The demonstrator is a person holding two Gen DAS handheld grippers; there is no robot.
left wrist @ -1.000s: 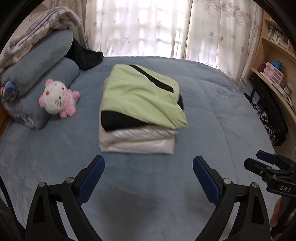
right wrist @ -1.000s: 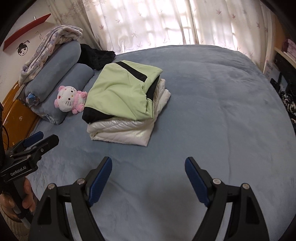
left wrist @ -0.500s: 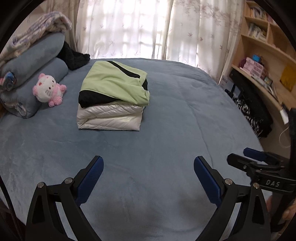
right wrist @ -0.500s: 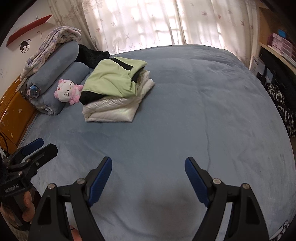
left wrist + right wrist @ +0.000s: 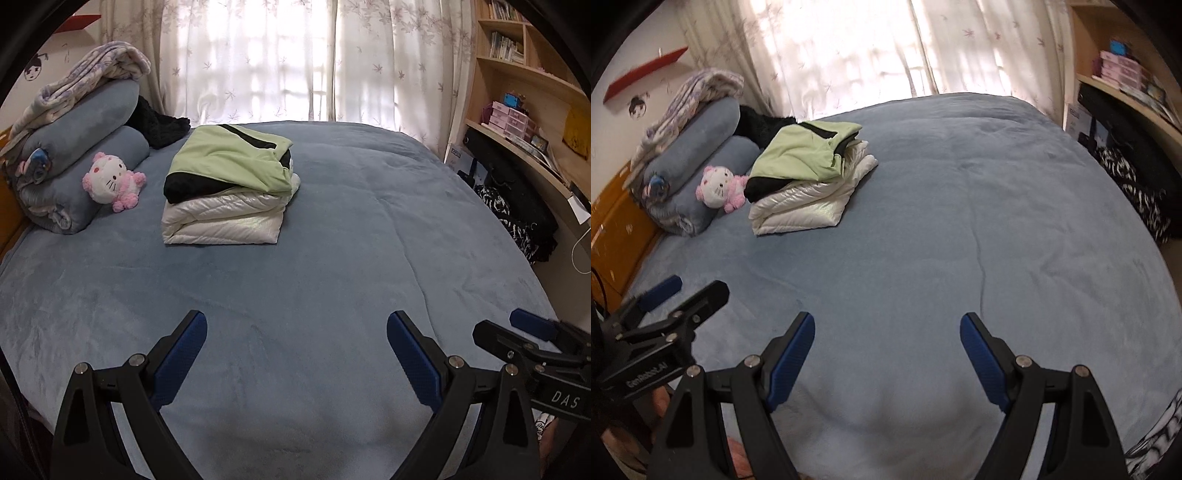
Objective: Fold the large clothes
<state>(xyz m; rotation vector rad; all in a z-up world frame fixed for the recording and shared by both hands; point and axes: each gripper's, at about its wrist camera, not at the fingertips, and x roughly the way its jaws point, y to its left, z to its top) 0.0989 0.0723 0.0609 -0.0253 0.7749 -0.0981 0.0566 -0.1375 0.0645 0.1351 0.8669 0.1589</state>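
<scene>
Clothes are out of both jaws: the left gripper and right gripper hang wide open, empty, over bare bed. Well beyond, a green jacket lies folded atop a folded white jacket, near the plush. Folding looks finished; nothing unfolded shows.

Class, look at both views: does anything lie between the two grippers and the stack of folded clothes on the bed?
Nothing visible does. Only bare blue bedspread lies between the left gripper, the right gripper and the folded clothes. The plush toy sits beside the stack.
</scene>
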